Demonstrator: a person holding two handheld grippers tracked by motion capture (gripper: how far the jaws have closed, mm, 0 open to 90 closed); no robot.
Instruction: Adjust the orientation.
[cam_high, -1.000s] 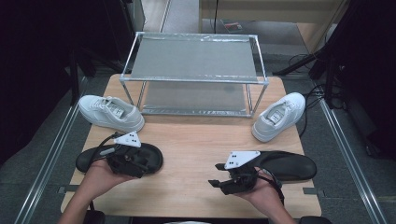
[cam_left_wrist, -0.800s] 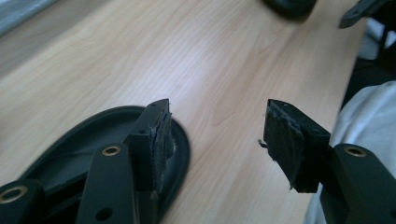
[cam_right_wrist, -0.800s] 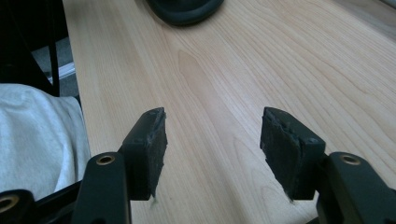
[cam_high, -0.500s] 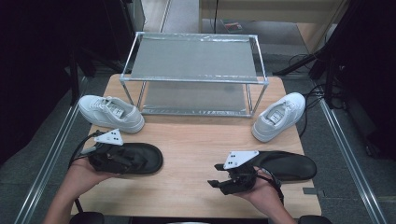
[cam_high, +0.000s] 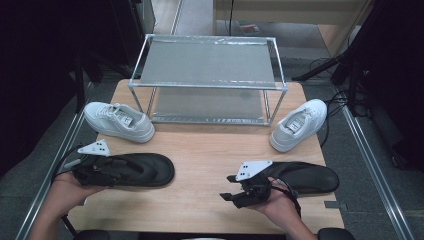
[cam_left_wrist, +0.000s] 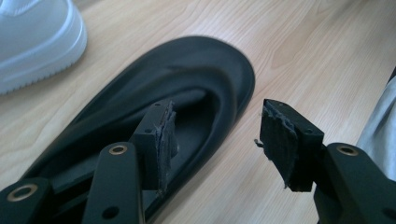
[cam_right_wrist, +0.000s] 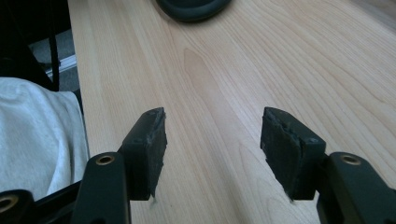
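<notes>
The left hand-held gripper (cam_high: 117, 169) has slid left along the worktop (cam_high: 210, 160), its jaws narrowing but still apart astride the rim of the left black sandal (cam_left_wrist: 187, 93), so a grasp looks imminent; the right hand-held gripper (cam_right_wrist: 212, 149) rests open.

Wooden table (cam_high: 210, 155) with shoes and a rack
Two black sandals (cam_high: 135, 170) (cam_high: 305, 176), two white sneakers (cam_high: 120, 121) (cam_high: 299, 125) and a metal shelf rack (cam_high: 207, 67) rest on it

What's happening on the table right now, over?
Left gripper open, astride the black shoe's edge. Right gripper open over bare table. Nothing in the way.
</notes>
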